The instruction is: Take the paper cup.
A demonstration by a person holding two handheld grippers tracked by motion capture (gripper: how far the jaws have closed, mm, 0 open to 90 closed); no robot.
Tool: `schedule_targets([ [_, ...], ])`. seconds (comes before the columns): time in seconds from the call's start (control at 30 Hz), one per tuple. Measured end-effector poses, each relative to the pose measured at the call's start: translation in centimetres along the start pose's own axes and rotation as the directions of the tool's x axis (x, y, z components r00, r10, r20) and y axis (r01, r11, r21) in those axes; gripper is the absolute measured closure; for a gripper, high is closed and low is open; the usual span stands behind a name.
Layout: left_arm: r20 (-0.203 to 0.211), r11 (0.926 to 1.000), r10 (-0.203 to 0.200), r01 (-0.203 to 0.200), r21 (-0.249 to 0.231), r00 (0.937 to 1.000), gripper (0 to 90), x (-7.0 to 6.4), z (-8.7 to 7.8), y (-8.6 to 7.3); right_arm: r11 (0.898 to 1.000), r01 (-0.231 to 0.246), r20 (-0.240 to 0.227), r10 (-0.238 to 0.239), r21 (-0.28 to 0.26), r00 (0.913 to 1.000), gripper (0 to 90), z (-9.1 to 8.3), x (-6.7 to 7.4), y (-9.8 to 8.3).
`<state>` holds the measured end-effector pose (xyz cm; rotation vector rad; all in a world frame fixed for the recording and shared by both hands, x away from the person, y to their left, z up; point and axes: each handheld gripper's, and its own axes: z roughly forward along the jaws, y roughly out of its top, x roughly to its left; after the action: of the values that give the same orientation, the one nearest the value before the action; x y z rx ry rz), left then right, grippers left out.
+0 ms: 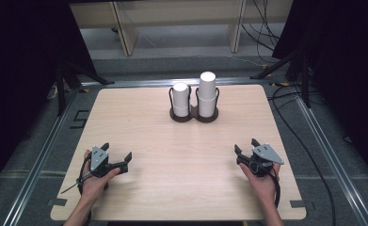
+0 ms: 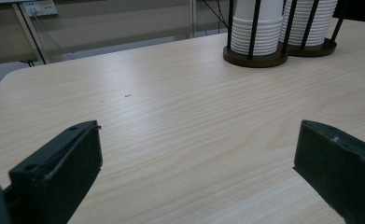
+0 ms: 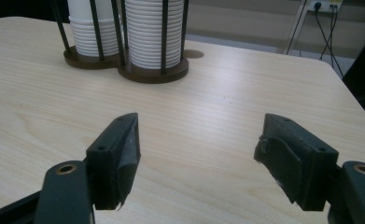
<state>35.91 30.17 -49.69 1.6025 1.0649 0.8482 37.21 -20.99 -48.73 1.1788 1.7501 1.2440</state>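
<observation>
Resting near the bench's (image 1: 139,197) front edge, the left hand-held gripper (image 1: 117,157) and right hand-held gripper (image 1: 246,145) are both released, empty. The cup stacks (image 1: 207,92) stand well apart at the back; approach level, jaws straddling one stack's top cup.

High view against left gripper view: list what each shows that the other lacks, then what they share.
High view alone: both hands, the left tongs and right tongs, each open with nothing between the jaws, the tops of the two white cup stacks, the taller stack on the right, and the whole table.

Left gripper view alone: the ribbed rims of the stacked cups up close, and a wall socket beyond the table.

Shared: the dark twin holder with black rods, and the pale wood tabletop.
</observation>
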Motion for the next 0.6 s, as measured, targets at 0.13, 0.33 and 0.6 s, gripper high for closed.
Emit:
schedule_targets([
  [0.13,-0.012,0.9999,0.006,-0.006,0.016,0.9999,0.7,-0.1,0.0,0.1,1.000,0.003,-0.008,-0.003,-0.002,1.0000,28.8,0.0,0.0,0.0],
  [0.33,0.009,0.9998,-0.001,0.001,-0.022,1.0000,0.7,0.0,0.4,0.1,1.000,0.015,-0.011,-0.015,0.007,0.9998,26.1,0.1,0.6,0.3],
  [0.6,0.094,0.9992,0.035,-0.034,-0.021,0.9949,2.8,-0.4,2.7,2.7,0.998,0.050,-0.088,-0.053,-0.040,0.9947,24.3,1.2,2.9,3.7],
])
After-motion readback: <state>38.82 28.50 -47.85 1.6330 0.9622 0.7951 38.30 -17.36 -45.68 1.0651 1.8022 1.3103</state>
